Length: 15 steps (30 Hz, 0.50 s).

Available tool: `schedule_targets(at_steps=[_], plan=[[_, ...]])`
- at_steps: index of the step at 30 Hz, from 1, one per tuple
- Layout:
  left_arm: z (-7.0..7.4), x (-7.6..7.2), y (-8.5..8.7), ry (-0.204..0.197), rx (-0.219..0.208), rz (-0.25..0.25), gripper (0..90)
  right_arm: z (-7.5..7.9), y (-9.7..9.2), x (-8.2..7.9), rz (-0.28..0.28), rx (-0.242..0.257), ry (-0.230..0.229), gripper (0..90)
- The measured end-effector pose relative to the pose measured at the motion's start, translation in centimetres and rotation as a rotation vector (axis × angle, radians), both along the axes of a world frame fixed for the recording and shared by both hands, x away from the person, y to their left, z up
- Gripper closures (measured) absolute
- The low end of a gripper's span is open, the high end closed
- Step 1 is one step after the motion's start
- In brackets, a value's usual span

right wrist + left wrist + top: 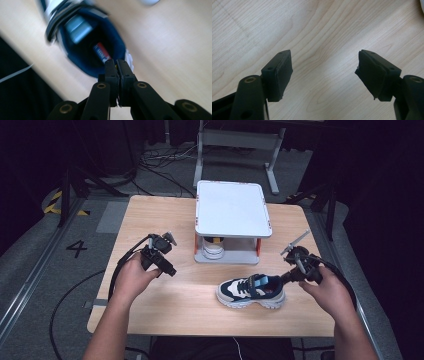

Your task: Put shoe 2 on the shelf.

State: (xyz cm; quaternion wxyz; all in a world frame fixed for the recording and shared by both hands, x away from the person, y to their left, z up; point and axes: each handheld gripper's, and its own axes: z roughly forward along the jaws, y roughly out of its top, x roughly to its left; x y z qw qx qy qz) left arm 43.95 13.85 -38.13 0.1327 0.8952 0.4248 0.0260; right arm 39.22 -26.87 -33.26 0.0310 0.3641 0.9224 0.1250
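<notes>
Closest to me, my right hand-held gripper (pixel 117 62) has its two black jaws pressed together on the padded navy heel collar of the child's white, navy and light-blue chunky-soled sneaker (pixel 251 291). That sneaker stands upright on its sole on the pale wooden counter (pixel 165 295), near my edge and right of centre, toe pointing toward my left hand. Just beyond it sits a white two-tier shoe stand with orange posts (pixel 233 210), and another white shoe (pixel 213 249) is tucked on its lower shelf.

My left hand-held gripper (pixel 324 72) hangs over bare wood with its jaws spread wide, holding nothing, well apart from the sneaker.

My worry is the grip itself: I judge I have caught only a thin fold of soft collar at the very back. If I lift from there, the heavy toe may swing down and the fabric may slip out of the pads, dropping the sneaker or tipping it on its side. Swinging it toward the stand, the toe might also knock the front edge of the lower shelf or nudge the shoe already stored there.
</notes>
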Motion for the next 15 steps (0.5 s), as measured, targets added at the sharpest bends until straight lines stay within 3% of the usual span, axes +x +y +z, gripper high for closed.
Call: schedule_targets(at_steps=[3, 4, 9, 12, 14, 15], plan=[[0.1, 0.3, -0.5, 0.001, -0.002, -0.017, 28.2, -0.2, 0.4, -2.0, 0.071, -0.009, 0.075, 88.0], [0.2, 0.3, -0.7, -0.002, -0.004, -0.02, 28.2, -0.2, 0.4, -2.0, 0.071, -0.009, 0.075, 88.0], [0.2, 0.7, -1.4, -0.003, -0.01, -0.043, 28.2, -0.7, 2.3, -3.7, 0.189, -0.014, 0.146, 86.7], [0.2, 0.8, -1.4, 0.0, -0.007, -0.041, 28.2, -0.4, 2.2, -3.8, 0.196, -0.001, 0.12, 79.5], [0.1, 0.8, -1.2, 0.003, -0.003, -0.037, 28.1, 0.3, 2.1, -3.8, 0.207, 0.02, 0.043, 61.1], [0.1, 0.7, -1.2, 0.002, -0.004, -0.031, 28.1, 0.6, 2.2, -3.7, 0.23, 0.026, -0.036, 57.6]])
